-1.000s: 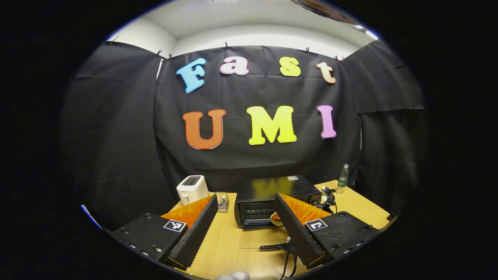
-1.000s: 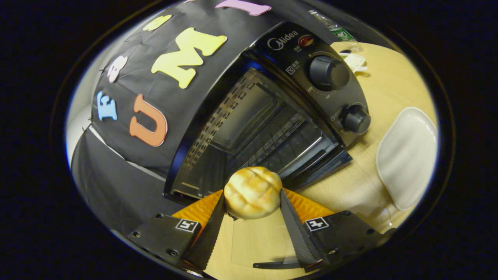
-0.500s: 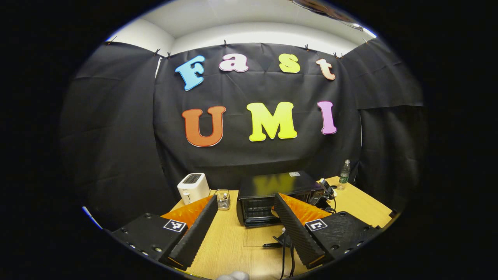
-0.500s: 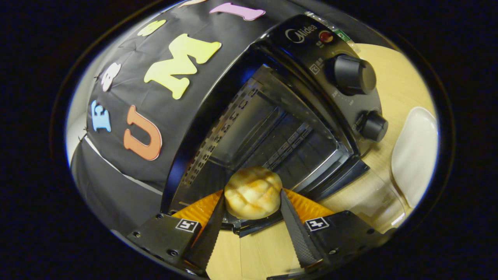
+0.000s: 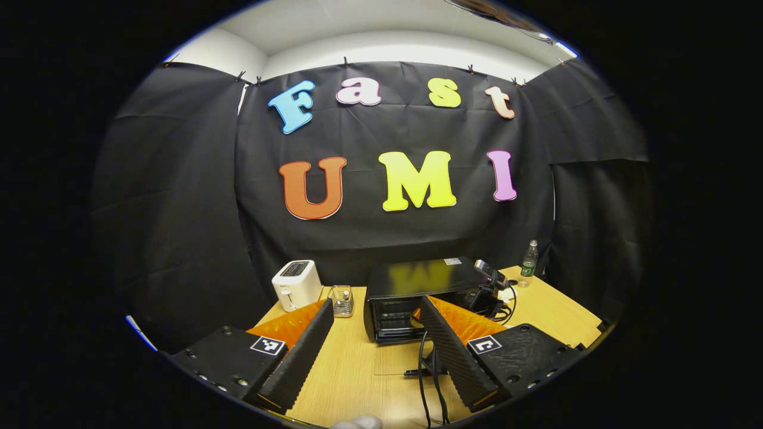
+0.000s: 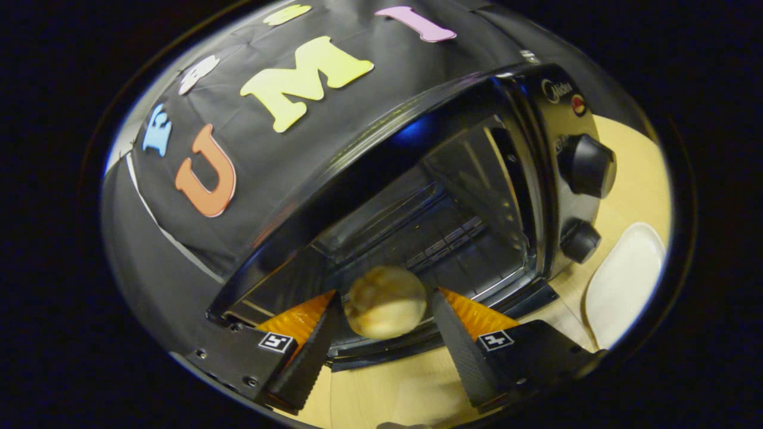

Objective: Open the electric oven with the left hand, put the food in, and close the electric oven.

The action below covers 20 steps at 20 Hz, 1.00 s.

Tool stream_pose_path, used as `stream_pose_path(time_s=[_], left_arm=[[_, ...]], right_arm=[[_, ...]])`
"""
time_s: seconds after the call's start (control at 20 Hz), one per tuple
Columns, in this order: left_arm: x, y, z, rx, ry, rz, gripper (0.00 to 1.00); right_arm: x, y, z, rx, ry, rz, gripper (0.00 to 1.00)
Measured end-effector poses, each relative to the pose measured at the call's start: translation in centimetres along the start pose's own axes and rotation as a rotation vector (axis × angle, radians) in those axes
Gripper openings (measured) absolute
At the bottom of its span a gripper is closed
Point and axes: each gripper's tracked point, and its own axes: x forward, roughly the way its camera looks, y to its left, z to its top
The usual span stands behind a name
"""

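Wooden worktop carries, from left to right, a toaster, a small glass and the open oven. Left tool hangs released, well apart from it. Right tool is at the oven's mouth; whether its fingers press the bun between them I cannot tell.

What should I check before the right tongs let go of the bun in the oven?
1. Oven door open: ok, cavity exposed.
2. Bun gripped by right tongs: ok, a finger on each side.
3. Bun past the door sill: cannot tell, blurred at the opening.
4. Rack under the bun: cannot tell.
5. Left tongs clear of the oven: ok, open, holding nothing, back over the table.
6. White plate beside the oven, out of the path: ok.
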Motion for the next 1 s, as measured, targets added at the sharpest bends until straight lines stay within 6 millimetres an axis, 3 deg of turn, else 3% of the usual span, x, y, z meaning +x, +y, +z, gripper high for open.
stream_pose_path(time_s=[0.15, 0.2, 0.4, 0.45, 0.5, 0.55, 0.7, 0.85, 0.9, 1.0], left_arm=[[0.1, 0.1, 0.0, -0.004, -0.004, 0.004, 0.95], [0.2, 0.2, 0.0, -0.001, -0.007, 0.008, 0.95], [0.1, 0.2, 0.3, 0.005, -0.027, 0.027, 0.95], [0.2, 0.2, 0.2, 0.004, -0.029, 0.027, 0.95], [0.3, 0.3, 0.1, 0.005, -0.03, 0.028, 0.95], [0.4, 0.4, -0.1, 0.004, -0.033, 0.034, 0.95], [1.1, 0.5, -1.4, -0.008, -0.026, 0.031, 0.95], [1.8, -0.6, -3.4, -0.007, -0.016, 0.019, 0.95], [1.9, -1.1, -4.2, -0.007, -0.01, 0.011, 0.95], [2.2, -1.8, -5.8, -0.009, 0.008, 0.004, 0.95]], right_arm=[[-0.3, -0.2, -0.2, -0.025, 0.003, -0.006, 0.94], [-0.8, -0.3, 0.1, -0.034, -0.001, -0.007, 0.98], [-5.1, -0.3, 2.5, -0.148, -0.053, -0.004, 0.94], [-6.8, -0.3, 3.6, -0.197, -0.078, -0.001, 0.98], [-8.7, -0.5, 5.1, -0.25, -0.111, -0.006, 0.94], [-10.7, -0.6, 6.7, -0.301, -0.15, -0.006, 0.98], [-17.8, -1.0, 11.5, -0.451, -0.258, -0.013, 0.94], [-24.3, -1.5, 16.1, -0.554, -0.364, -0.026, 0.94], [-25.8, -1.6, 17.3, -0.574, -0.388, -0.038, 0.98], [-29.1, -2.5, 19.3, -0.588, -0.431, -0.051, 0.95]])
